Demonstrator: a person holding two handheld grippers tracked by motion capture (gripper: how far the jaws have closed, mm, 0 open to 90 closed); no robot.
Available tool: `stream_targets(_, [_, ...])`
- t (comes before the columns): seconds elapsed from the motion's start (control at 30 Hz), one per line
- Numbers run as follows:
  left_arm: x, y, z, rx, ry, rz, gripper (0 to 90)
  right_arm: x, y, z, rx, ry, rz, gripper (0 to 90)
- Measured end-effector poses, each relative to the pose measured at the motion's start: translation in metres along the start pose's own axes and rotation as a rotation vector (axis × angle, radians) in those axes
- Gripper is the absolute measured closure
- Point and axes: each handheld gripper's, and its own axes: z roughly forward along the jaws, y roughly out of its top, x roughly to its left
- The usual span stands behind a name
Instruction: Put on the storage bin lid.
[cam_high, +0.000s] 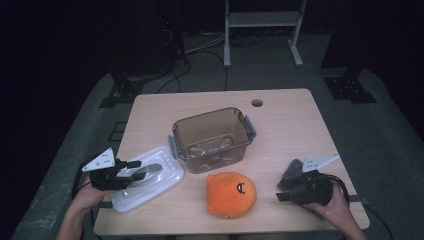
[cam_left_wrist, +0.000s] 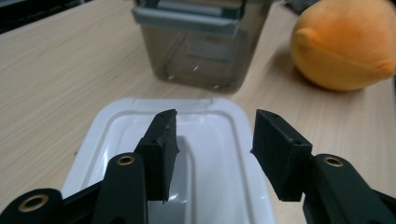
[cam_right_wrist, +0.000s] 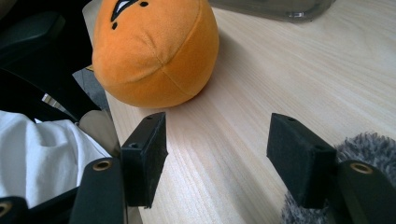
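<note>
Hovering over the white lid (cam_high: 147, 184) at eight o'clock on the table (cam_high: 290, 125), my left claw (cam_left_wrist: 212, 140) stood wide with nothing between its jaws. My right claw (cam_right_wrist: 217, 149) gaped wide at four o'clock, also unladen, the orange plush (cam_high: 231, 194) near its nine and grey fur (cam_right_wrist: 369, 149) beside it.
</note>
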Motion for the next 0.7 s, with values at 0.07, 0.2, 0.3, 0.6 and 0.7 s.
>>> stream_targets(0.07, [-0.008, 0.005, -0.003, -0.025, -0.011, 0.007, 47.5, 0.000, 0.000, 0.000, -0.002, 0.000, 0.002, 36.7])
stream_targets(0.2, [-0.020, 0.016, -0.003, -0.045, -0.032, 0.039, 44.5, -0.001, 0.000, 0.000, -0.003, -0.002, 0.004, 36.6])
stream_targets(0.3, [-0.025, 0.022, -0.002, -0.049, -0.043, 0.052, 42.0, -0.001, 0.000, 0.000, -0.001, -0.002, 0.003, 36.4])
stream_targets(0.6, [-0.046, 0.048, 0.019, -0.042, -0.105, 0.108, 34.6, -0.001, -0.001, -0.001, -0.005, -0.007, 0.008, 34.6])
stream_targets(0.7, [-0.053, 0.055, 0.026, -0.053, -0.123, 0.120, 33.1, -0.001, -0.001, -0.002, -0.009, -0.012, 0.006, 33.8])
